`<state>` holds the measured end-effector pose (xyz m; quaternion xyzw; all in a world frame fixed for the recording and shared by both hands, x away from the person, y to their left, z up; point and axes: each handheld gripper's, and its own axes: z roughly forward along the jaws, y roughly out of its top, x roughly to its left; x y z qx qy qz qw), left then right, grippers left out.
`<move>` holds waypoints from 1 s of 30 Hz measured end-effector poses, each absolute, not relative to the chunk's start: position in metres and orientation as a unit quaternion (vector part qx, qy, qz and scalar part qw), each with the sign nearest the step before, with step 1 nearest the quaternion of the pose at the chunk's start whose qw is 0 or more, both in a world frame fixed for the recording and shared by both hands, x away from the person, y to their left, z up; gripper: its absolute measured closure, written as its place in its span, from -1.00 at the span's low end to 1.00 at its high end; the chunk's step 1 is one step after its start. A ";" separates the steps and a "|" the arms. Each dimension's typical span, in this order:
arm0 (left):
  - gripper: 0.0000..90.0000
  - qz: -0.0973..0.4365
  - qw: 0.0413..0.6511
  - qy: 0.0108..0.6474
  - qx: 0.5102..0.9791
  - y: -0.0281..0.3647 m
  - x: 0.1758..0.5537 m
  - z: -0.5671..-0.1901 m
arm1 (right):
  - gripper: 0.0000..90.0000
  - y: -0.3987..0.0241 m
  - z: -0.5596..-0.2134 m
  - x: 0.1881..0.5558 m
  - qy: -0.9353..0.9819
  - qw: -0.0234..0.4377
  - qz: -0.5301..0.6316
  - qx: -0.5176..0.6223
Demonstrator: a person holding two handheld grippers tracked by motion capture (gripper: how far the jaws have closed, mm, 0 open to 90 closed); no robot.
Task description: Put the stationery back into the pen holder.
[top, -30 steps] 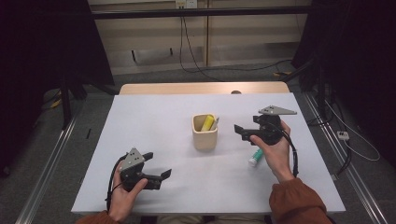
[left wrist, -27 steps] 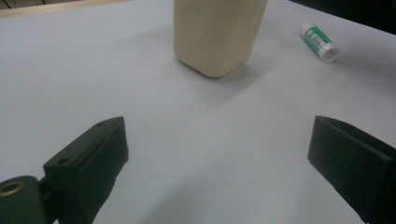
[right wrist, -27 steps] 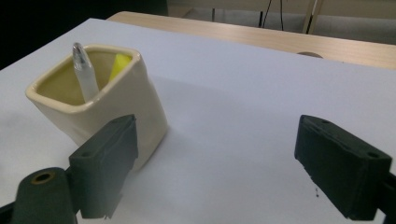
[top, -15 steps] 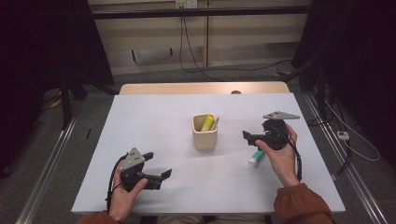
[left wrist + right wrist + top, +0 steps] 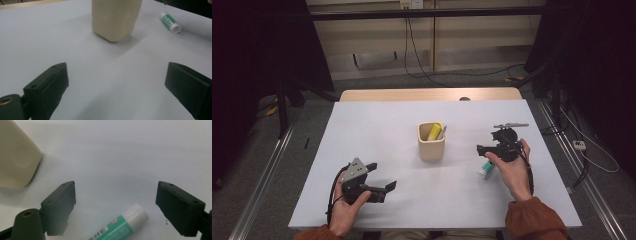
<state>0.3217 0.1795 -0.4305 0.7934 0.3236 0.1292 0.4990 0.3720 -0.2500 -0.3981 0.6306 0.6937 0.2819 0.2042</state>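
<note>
A green glue stick with a white cap lies on the white table, right of a beige cup. The cup holds a yellow item and a white one. My right gripper hovers just over the stick, open. Its jaws have just been closing a little. In the right gripper view the glue stick's cap lies low between the jaws of that gripper, untouched. My left gripper rests open at the near left with nothing between its jaws. The left gripper faces the cup and the glue stick.
The cup stands close to the left of the right gripper's jaws. A wooden strip runs along the table's far edge. Cables lie on the floor beyond and to the right.
My right gripper has sunk slightly toward the glue stick and drifted a little right. The left gripper has not moved.
</note>
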 end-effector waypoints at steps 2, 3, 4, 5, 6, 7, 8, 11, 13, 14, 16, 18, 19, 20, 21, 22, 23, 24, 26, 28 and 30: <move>-0.89 0.129 0.500 0.324 0.793 0.179 0.322 -0.430 | -0.56 -0.251 -0.399 0.371 0.685 0.202 0.272 0.646; -0.89 0.128 0.501 0.323 0.792 0.179 0.322 -0.431 | -0.52 -0.251 -0.399 0.371 0.678 0.193 0.268 0.656; -0.89 0.127 0.501 0.324 0.792 0.179 0.322 -0.431 | -0.48 -0.252 -0.399 0.371 0.674 0.187 0.267 0.663; -0.89 0.125 0.501 0.324 0.792 0.178 0.322 -0.431 | -0.47 -0.253 -0.399 0.372 0.667 0.178 0.262 0.674; -0.89 0.125 0.501 0.324 0.793 0.178 0.323 -0.431 | -0.47 -0.253 -0.399 0.372 0.663 0.173 0.255 0.682; -0.89 0.125 0.501 0.322 0.794 0.177 0.323 -0.431 | -0.46 -0.253 -0.399 0.373 0.665 0.167 0.248 0.685; -0.89 0.125 0.500 0.321 0.794 0.177 0.323 -0.431 | -0.44 -0.253 -0.399 0.374 0.663 0.163 0.242 0.690; -0.89 0.126 0.501 0.320 0.794 0.176 0.323 -0.431 | -0.44 -0.252 -0.401 0.375 0.661 0.169 0.221 0.697; -0.89 0.126 0.502 0.320 0.794 0.176 0.324 -0.430 | -0.44 -0.251 -0.405 0.377 0.662 0.160 0.210 0.702; -0.89 0.124 0.502 0.319 0.794 0.176 0.324 -0.430 | -0.43 -0.251 -0.406 0.378 0.660 0.159 0.207 0.704; -0.89 0.124 0.503 0.320 0.793 0.176 0.323 -0.430 | -0.41 -0.251 -0.408 0.378 0.658 0.163 0.197 0.709; -0.89 0.124 0.504 0.319 0.793 0.176 0.323 -0.430 | -0.38 -0.252 -0.410 0.378 0.656 0.156 0.195 0.713; -0.89 0.124 0.504 0.320 0.793 0.176 0.323 -0.430 | -0.37 -0.252 -0.411 0.378 0.653 0.152 0.192 0.716; -0.89 0.124 0.504 0.320 0.793 0.176 0.323 -0.430 | -0.34 -0.253 -0.412 0.378 0.652 0.149 0.191 0.719; -0.89 0.123 0.504 0.319 0.793 0.176 0.323 -0.430 | -0.32 -0.254 -0.413 0.379 0.650 0.143 0.191 0.721; -0.89 0.123 0.505 0.318 0.793 0.176 0.323 -0.430 | -0.31 -0.255 -0.414 0.379 0.648 0.139 0.187 0.725; -0.89 0.124 0.504 0.319 0.793 0.176 0.323 -0.430 | -0.30 -0.256 -0.415 0.379 0.645 0.138 0.185 0.728; -0.89 0.124 0.505 0.319 0.793 0.176 0.323 -0.430 | -0.28 -0.257 -0.416 0.380 0.645 0.134 0.183 0.729; -0.89 0.124 0.505 0.320 0.792 0.176 0.323 -0.430 | -0.27 -0.258 -0.418 0.381 0.643 0.129 0.179 0.734; -0.89 0.124 0.505 0.320 0.792 0.176 0.323 -0.430 | -0.26 -0.259 -0.421 0.382 0.638 0.123 0.175 0.739; -0.89 0.124 0.505 0.319 0.793 0.176 0.323 -0.430 | -0.26 -0.260 -0.424 0.382 0.637 0.119 0.171 0.742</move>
